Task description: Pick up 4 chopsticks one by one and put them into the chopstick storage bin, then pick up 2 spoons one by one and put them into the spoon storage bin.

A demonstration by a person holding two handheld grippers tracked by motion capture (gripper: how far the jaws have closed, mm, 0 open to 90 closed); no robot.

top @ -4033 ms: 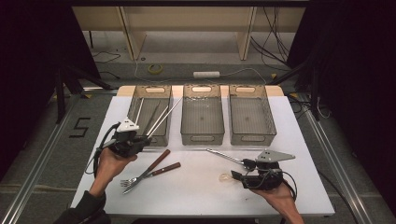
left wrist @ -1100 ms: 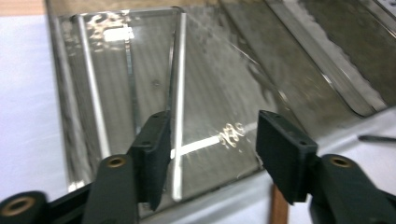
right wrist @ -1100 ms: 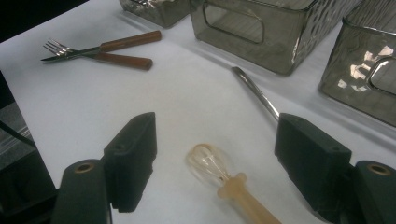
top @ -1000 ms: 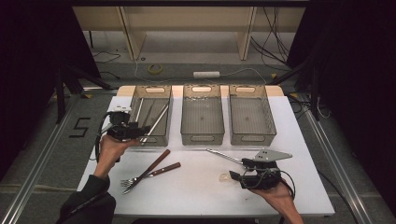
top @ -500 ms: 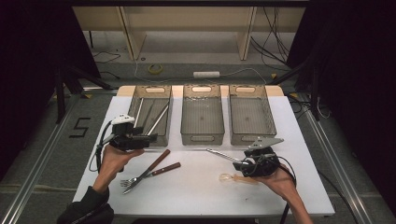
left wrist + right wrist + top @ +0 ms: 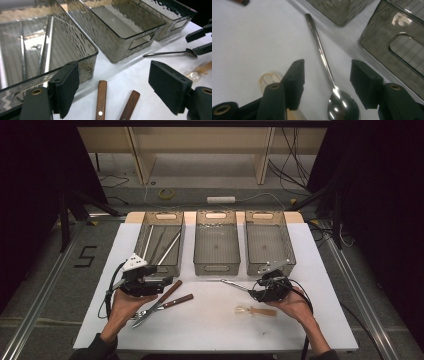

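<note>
My left gripper (image 6: pixel 166 283) hovers open just in front of the left bin (image 6: pixel 176 232), its jaws having just been opening with nothing between the pads (image 6: pixel 67 88). Two wooden-handled utensils (image 6: pixel 167 301) lie right below it; their handles (image 6: pixel 101 99) show between the jaws. My right gripper (image 6: pixel 253 293) points left at a metal spoon (image 6: pixel 231 283). Its jaws have just been closing and stand on either side of the spoon's neck (image 6: pixel 325 64) without touching it. A clear plastic spoon (image 6: pixel 255 311) lies beside that hand.
Three smoky plastic bins stand in a row at the back of the white table (image 6: pixel 215 330). The left bin holds several metal utensils (image 6: pixel 159 245); the middle bin (image 6: pixel 216 266) and right bin (image 6: pixel 286 245) look bare. Dark floor surrounds the table.
My left gripper came back from over the left bin toward the wooden handles, its jaws wider. My right gripper moved away from the plastic spoon up to the metal spoon, its jaws narrower.
</note>
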